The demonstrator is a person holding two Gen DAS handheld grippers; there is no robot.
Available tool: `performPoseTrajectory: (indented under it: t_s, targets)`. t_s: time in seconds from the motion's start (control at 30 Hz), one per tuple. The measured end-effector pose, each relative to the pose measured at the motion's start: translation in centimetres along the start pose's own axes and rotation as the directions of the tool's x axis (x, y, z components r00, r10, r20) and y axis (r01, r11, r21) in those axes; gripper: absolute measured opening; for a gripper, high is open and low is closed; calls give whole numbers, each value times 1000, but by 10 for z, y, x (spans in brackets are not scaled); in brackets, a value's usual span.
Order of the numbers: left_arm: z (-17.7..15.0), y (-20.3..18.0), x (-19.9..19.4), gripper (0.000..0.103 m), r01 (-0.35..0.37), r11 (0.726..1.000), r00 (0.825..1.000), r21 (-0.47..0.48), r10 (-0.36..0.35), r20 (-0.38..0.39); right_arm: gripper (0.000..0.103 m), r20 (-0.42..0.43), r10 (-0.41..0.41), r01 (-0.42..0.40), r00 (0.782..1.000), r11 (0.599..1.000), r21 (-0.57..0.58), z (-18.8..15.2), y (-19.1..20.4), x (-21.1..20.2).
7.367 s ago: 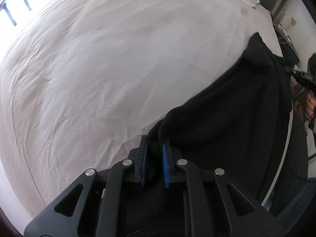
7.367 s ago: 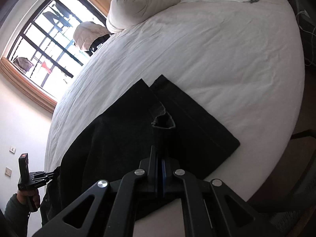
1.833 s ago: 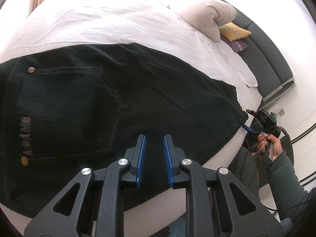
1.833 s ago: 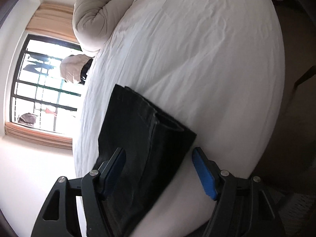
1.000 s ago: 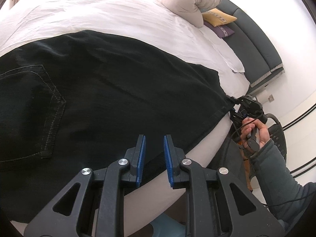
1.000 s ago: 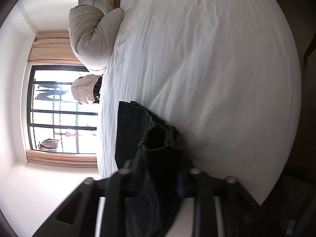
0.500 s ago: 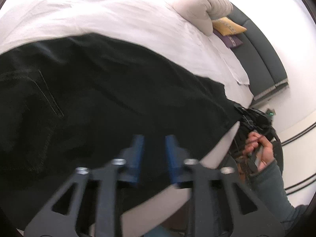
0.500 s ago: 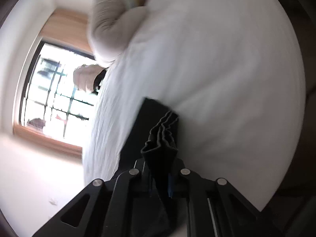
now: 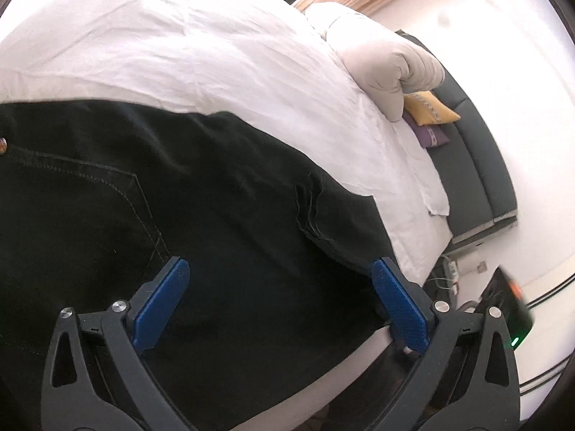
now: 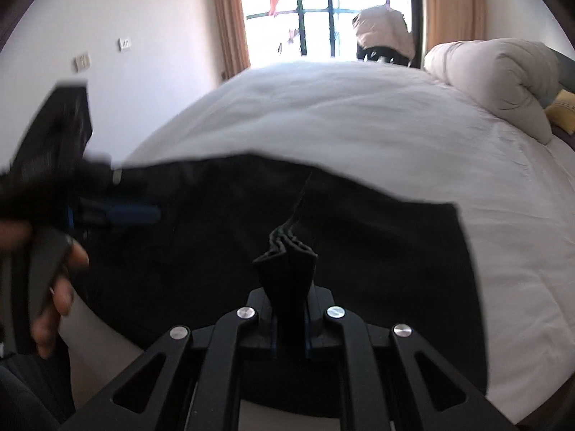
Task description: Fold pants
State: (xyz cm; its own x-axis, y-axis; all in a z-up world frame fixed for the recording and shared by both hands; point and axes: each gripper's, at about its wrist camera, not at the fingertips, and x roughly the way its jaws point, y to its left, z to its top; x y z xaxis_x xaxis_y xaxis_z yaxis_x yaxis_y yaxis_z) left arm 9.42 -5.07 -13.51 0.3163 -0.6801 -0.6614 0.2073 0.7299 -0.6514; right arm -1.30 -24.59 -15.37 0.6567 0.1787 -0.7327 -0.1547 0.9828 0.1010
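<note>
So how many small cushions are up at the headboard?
2: a yellow cushion against the rolled duvet, and a purple cushion just below it on the bed. More may be hidden behind the duvet.

Nothing here can be read. The black pants (image 9: 215, 215) on the bed show only plain stitching around a pocket and one small metal rivet at the left edge, with no lettering in sight. The yellow cushion (image 9: 429, 107) carries a patterned band, too small to make out as words.
</note>
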Motion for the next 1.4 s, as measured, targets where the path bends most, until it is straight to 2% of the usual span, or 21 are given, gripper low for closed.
performPoseTrajectory:
  t_s: [0.17,0.33,0.43,0.5,0.53,0.57,0.6,0.63,0.67,0.7,0.77,1.0,1.3,1.4]
  targets:
    - [6,4,13,103,106,991,994,-77,-109,-33,11,24,-24,25,999,998,-50,-1,13,-6]
    - [20,-4,33,103,192,973,974,-128,-205,-98,11,45,-45,49,998,994,-94,-2,26,-14]
    - [31,-3,53,103,197,970,962,-146,-220,-164,11,39,-40,44,998,992,-117,-6,34,-13]
    - [34,6,66,102,147,971,963,-191,-184,-195,11,39,-34,38,999,992,-118,-6,37,-13]
    - [35,12,70,98,137,968,964,-212,-179,-195,11,41,-33,38,999,992,-122,-6,38,-14]
    - [33,14,73,79,132,967,964,-217,-176,-200,11,43,-33,38,999,991,-125,-6,39,-15]
    - [33,17,78,65,122,968,961,-220,-170,-216,11,45,-32,37,998,991,-126,-5,39,-15]
    - [33,20,83,33,111,968,959,-225,-164,-232,11,47,-32,37,998,991,-126,-5,38,-16]
    - [33,22,86,19,83,971,958,-225,-140,-250,11,47,-32,38,998,991,-125,-5,38,-16]
    - [30,22,87,18,80,972,959,-220,-135,-248,11,49,-34,40,998,991,-124,-5,37,-16]
    - [30,22,84,10,105,973,961,-205,-152,-233,11,49,-37,42,998,992,-119,-5,36,-17]
    - [34,25,65,6,122,981,969,-151,-151,-197,11,53,-36,43,998,989,-143,-1,46,-13]
    - [27,62,24,6,55,994,983,-98,-72,-171,11,32,10,-3,999,976,-218,-3,71,-1]
    - [23,80,15,6,33,993,984,-113,-52,-169,11,19,21,-16,1000,971,-239,-4,79,4]
